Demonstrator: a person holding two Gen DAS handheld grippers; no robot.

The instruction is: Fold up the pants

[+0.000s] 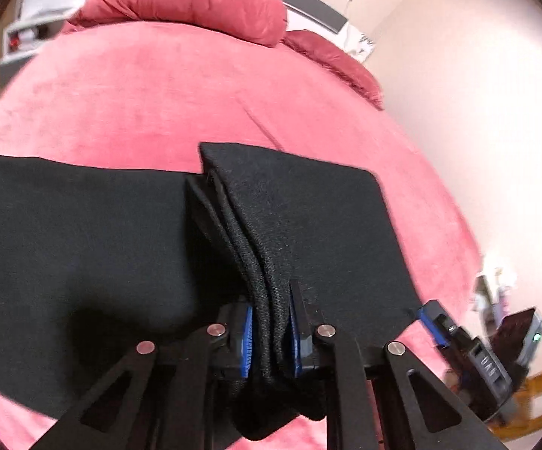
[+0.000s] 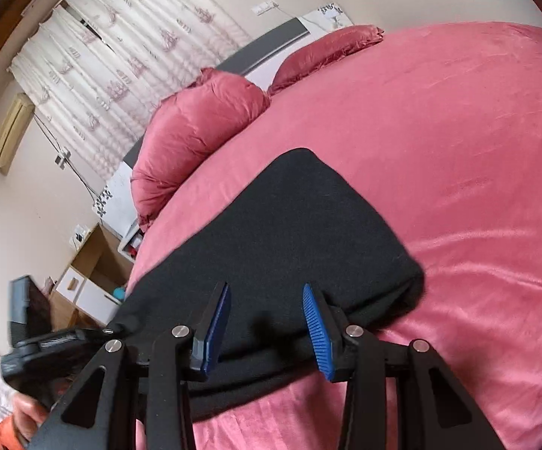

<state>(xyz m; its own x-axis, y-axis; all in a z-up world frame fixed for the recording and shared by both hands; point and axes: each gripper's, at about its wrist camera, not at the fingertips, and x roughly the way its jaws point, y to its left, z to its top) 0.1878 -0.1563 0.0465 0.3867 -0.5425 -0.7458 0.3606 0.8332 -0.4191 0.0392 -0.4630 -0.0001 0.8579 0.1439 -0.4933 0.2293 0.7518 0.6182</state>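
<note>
The black pants (image 1: 83, 232) lie on a pink bed (image 1: 139, 93). My left gripper (image 1: 271, 337) is shut on a bunched stack of the pants' layers, lifted so that a folded flap (image 1: 308, 217) stands up over the flat part. In the right wrist view the pants (image 2: 289, 225) lie folded on the bed (image 2: 440, 131). My right gripper (image 2: 267, 330) is open, its blue pads (image 2: 318, 333) on either side of the pants' near edge, holding nothing. The right gripper also shows at the lower right of the left wrist view (image 1: 458, 341).
Pink pillows (image 1: 196, 0) lie at the head of the bed, also in the right wrist view (image 2: 196, 131). A wall (image 1: 477, 112) runs along the bed's right side. A wooden cabinet (image 2: 91, 281) and curtains (image 2: 128, 56) stand beyond the bed's left side.
</note>
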